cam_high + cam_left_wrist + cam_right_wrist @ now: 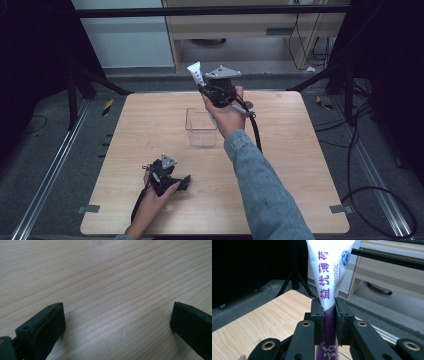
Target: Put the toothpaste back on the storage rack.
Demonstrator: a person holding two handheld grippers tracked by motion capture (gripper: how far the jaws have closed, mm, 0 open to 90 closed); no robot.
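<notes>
Gripping a white and purple tube (329, 277), the right gripper (329, 322) is pinching it tight between both jaws, low on its purple part, with the wide flat end sticking up past the jaw tips. In the high view the right gripper (218, 90) is being held up above the far middle of the table (300, 165), and the tube (196, 72) is poking out up and to the left of it. A clear plastic box (201, 129) is standing on the table just below and slightly left of that gripper, apart from the tube. The right hand (226, 112) and a denim sleeve (260, 185) are reaching in over the box's right side.

The left gripper (172, 181) is resting low at the near left of the table, well apart from the box. Its jaws are standing wide apart over bare wood (112, 290), holding nothing. The left hand (152, 200) is wrapping it from behind.
</notes>
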